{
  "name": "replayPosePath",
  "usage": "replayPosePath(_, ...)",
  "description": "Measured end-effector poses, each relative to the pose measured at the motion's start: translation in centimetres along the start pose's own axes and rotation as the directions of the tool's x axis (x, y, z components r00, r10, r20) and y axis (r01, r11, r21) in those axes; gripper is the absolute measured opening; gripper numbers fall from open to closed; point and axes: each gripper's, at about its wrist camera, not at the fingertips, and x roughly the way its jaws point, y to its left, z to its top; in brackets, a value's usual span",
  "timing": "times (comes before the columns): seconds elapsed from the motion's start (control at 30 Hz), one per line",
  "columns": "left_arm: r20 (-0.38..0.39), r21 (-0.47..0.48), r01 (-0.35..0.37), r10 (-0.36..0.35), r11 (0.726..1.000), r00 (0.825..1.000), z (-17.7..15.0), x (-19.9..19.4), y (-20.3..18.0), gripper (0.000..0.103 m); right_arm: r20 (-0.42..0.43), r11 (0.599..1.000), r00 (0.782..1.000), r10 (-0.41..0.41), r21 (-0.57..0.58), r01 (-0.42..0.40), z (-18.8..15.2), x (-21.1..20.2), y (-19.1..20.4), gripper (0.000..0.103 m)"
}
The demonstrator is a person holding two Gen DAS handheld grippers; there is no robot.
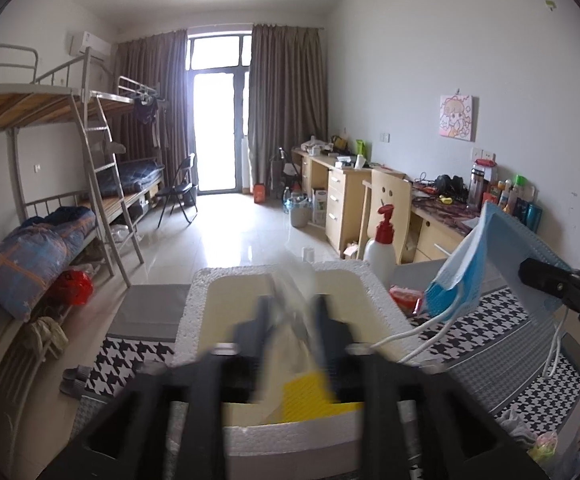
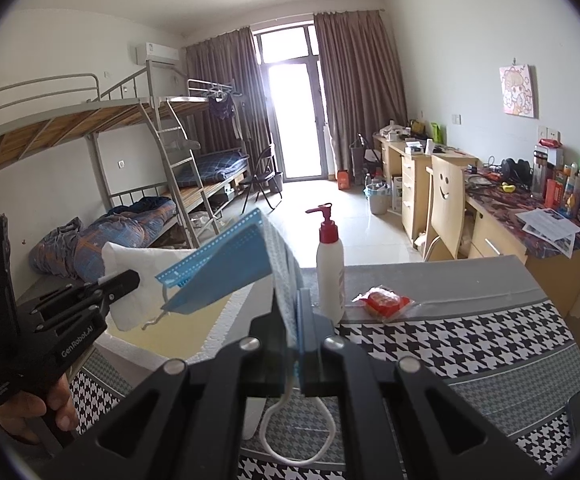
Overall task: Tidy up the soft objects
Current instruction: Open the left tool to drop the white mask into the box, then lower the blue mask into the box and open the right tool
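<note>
A: Where are the masks [image 2: 226, 268]?

B: Clamped in the right claw [image 2: 293, 320], fingers shut on the blue stack, ear loops dangling below. They hang in the air just right of the foam box [image 1: 198, 308].

A: And the left claw [image 1: 291, 312]?

B: Pinched together on a white packet [image 2: 138, 284], held right over the box's open mouth. Its wrist view is blurred, but the right view shows the packet gripped at its edge.

A: Which way must the masks go?

B: Leftward and down, I'd judge. The box lies left of the right claw, and the stack's long axis runs left, already reaching over the near wall. The pump bottle [image 2: 329, 264] and red snack [image 2: 383, 300] stand to the right on the surface [image 2: 489, 340], out of the path.
</note>
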Motion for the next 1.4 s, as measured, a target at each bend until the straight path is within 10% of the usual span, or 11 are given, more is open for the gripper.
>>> replayPosePath(0.07, 0.000, -0.021, -0.002, 0.002, 1.000, 1.000, -0.1, -0.1, 0.4, 0.080, -0.001, 1.000, 1.000, -0.005, 0.001, 0.005, 0.0, 0.0, 0.1, 0.007)
replayPosePath(0.23, 0.024, -0.033, -0.008, 0.009, 0.999, 1.000, 0.0, -0.9, 1.2, 0.093, -0.003, 1.000, 1.000, -0.015, 0.000, 0.015, 0.1, 0.2, 0.2, 0.007)
replayPosePath(1.4, 0.050, -0.091, -0.198, 0.203, 0.976, 0.978, -3.3, -5.3, 6.6, 0.099, -0.058, 0.996, 0.997, 0.057, -0.067, -0.061, 0.9, 3.6, 6.1, 0.007)
